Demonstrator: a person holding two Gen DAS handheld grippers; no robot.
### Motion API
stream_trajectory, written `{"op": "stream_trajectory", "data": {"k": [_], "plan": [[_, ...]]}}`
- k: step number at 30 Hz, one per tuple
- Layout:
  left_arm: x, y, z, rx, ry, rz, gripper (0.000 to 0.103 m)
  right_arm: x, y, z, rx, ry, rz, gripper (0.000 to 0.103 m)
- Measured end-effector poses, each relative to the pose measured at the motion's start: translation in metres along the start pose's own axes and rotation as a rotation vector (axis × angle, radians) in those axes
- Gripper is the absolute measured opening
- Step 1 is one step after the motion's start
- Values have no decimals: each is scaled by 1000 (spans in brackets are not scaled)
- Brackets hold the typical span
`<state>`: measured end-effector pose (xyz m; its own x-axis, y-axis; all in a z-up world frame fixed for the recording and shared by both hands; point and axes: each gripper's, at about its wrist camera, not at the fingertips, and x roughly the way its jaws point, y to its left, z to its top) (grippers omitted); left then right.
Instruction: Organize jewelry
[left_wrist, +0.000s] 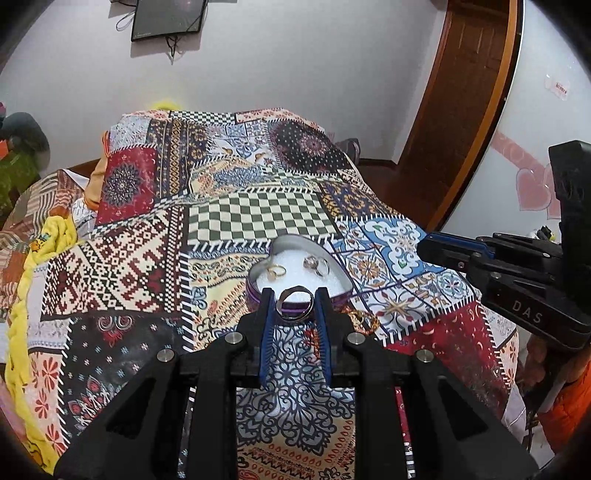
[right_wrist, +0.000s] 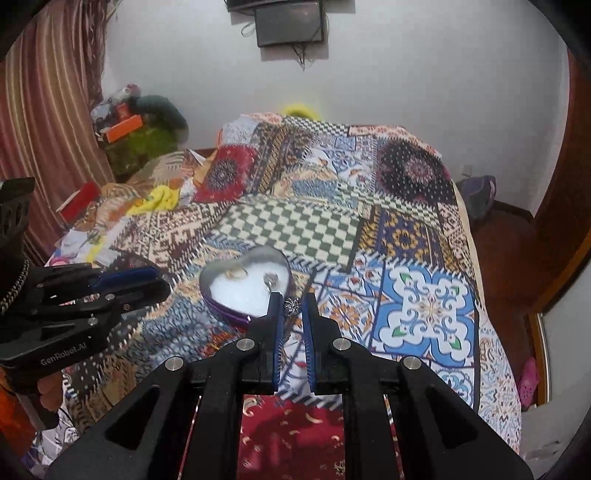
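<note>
A heart-shaped tin (left_wrist: 334, 260) with white padding lies on the patterned bedspread (left_wrist: 258, 210). Inside it rest a gold ring (left_wrist: 276, 272) and a silver ring with a stone (left_wrist: 317, 264). My left gripper (left_wrist: 294, 295) is shut on a wide silver band (left_wrist: 295, 304), held just above the tin's near rim. In the right wrist view, my right gripper (right_wrist: 293, 301) is shut on a small ornate silver ring (right_wrist: 291, 307), beside the tin (right_wrist: 221, 271) at its right edge. A gold piece (left_wrist: 364, 319) lies on the cloth right of the tin. Each gripper shows in the other's view, the right gripper (left_wrist: 436, 251) and the left gripper (right_wrist: 147, 280).
Yellow cloth (left_wrist: 22, 317) and piled clothes lie along the bed's left side. A wooden door (left_wrist: 461, 103) stands at the right, and a dark screen (left_wrist: 168, 18) hangs on the white wall behind. A person's orange sleeve (left_wrist: 565, 406) shows at the right edge.
</note>
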<state>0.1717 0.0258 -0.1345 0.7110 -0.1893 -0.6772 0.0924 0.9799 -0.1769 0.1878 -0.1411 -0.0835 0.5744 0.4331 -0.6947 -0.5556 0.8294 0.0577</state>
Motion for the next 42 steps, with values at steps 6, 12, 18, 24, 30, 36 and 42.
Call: {"op": "stream_trajectory", "data": {"k": [6,12,18,24,30,36,42], "plan": [[1,5,7,-2,-13,1,20,6,10,10,-4,-14,24,9],[10,9,11,1,-9,2,20,16,19,14,-21,-13,47,9],[25,14,13,0,8,1,20,33,22,15,-24,15,71,9],[40,19,13,-2,33,0,20,52,24,18,-44,58,102,9],[51,21,13,-1,52,-18,20,67,25,17,-77,104,123,9],[63,19,12,15,73,-26,20,79,25,16,-110,139,129,9],[67,21,12,10,79,-34,20,85,26,15,-121,156,136,9]]}}
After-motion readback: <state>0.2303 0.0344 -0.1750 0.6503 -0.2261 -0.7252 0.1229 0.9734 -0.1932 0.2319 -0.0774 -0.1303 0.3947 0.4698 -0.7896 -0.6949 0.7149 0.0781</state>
